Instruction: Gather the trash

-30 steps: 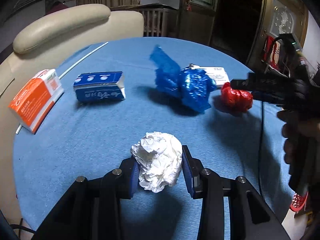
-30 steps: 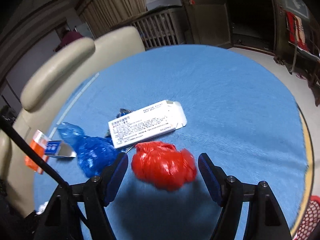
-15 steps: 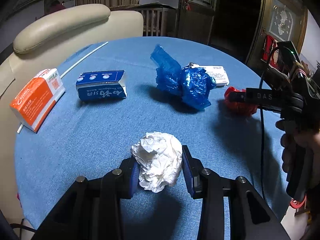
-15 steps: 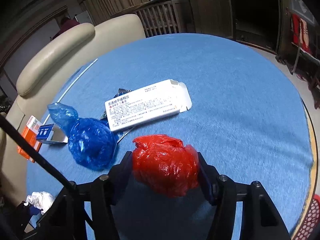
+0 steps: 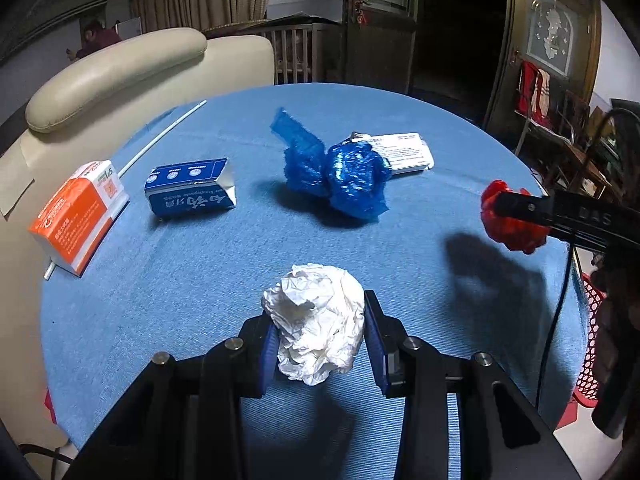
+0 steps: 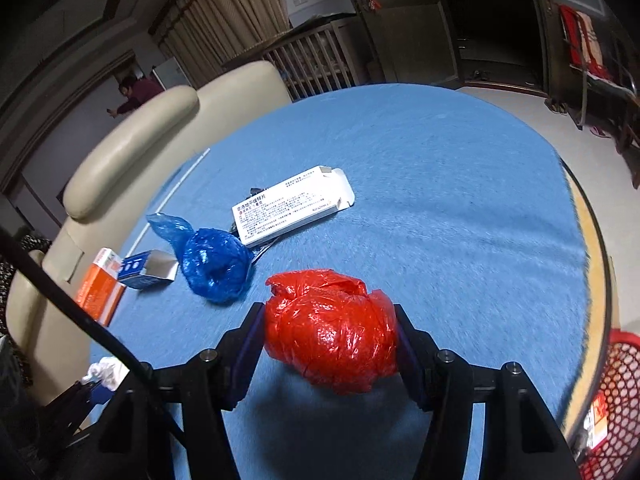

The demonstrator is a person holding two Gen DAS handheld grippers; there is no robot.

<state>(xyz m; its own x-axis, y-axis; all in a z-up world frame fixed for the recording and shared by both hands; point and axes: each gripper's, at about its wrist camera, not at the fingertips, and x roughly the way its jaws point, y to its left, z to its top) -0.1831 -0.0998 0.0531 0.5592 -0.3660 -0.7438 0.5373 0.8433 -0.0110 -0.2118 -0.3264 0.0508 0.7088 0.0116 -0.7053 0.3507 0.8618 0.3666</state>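
Observation:
A crumpled white paper ball [image 5: 316, 332] is pinched between the blue pads of my left gripper [image 5: 320, 320], which is shut on it just above the blue table [image 5: 160, 300]. My right gripper [image 6: 330, 320] is shut on a crumpled red plastic bag [image 6: 332, 328], held over the table's right side. In the left wrist view that red bag [image 5: 516, 232] hangs at the right edge, in the black fingers [image 5: 560, 212]. On the table lie a blue plastic bag [image 5: 344, 176], a white medicine box [image 5: 404, 152], a blue carton [image 5: 190, 194] and an orange box [image 5: 78, 216].
A red mesh basket [image 6: 612, 400] stands on the floor below the table's right edge. A cream padded chair [image 5: 120, 76] hugs the table's left and far side. A thin white stick [image 5: 160, 136] lies near the far left rim. A person is far back in the room.
The right gripper's jaws closed on the red bag, then carried it right, away from the white box. The left gripper kept its hold on the paper ball and shifted slightly.

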